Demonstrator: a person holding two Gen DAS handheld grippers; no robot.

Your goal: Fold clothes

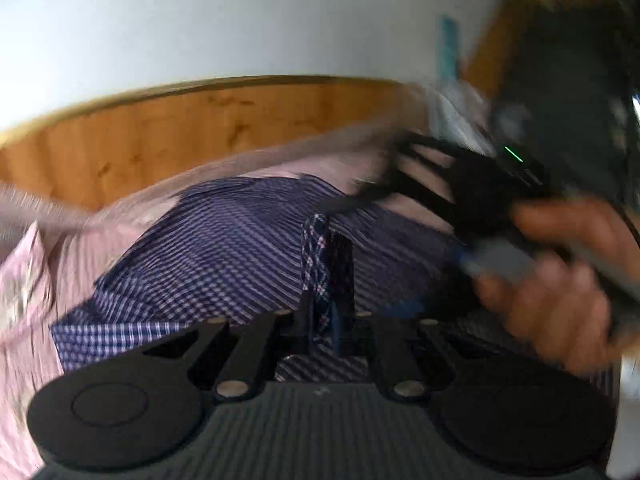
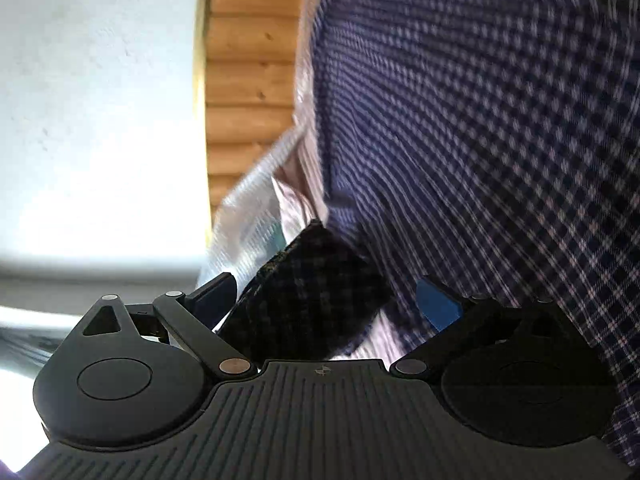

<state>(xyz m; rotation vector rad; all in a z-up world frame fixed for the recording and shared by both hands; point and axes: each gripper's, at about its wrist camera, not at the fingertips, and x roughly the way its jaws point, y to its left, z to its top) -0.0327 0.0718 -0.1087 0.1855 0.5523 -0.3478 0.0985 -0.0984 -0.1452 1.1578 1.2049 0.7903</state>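
A navy checked shirt [image 1: 224,248] lies spread over a pink striped cloth [image 1: 24,288]. My left gripper [image 1: 326,272] is shut on a fold of the navy shirt, held upright between its fingers. My right gripper [image 1: 452,196] shows blurred in the left wrist view, held by a hand [image 1: 560,280] just right of the shirt. In the right wrist view the navy shirt [image 2: 500,120] fills the right side. The right gripper [image 2: 324,300] has its fingers spread wide, with a dark fold of the shirt [image 2: 312,296] lying loose between them.
A wooden plank headboard [image 1: 200,132] runs behind the cloth, with a white wall [image 1: 200,20] above. A white striped cloth [image 2: 248,216] lies at the shirt's edge. The person's dark clothing [image 1: 568,80] is at the upper right.
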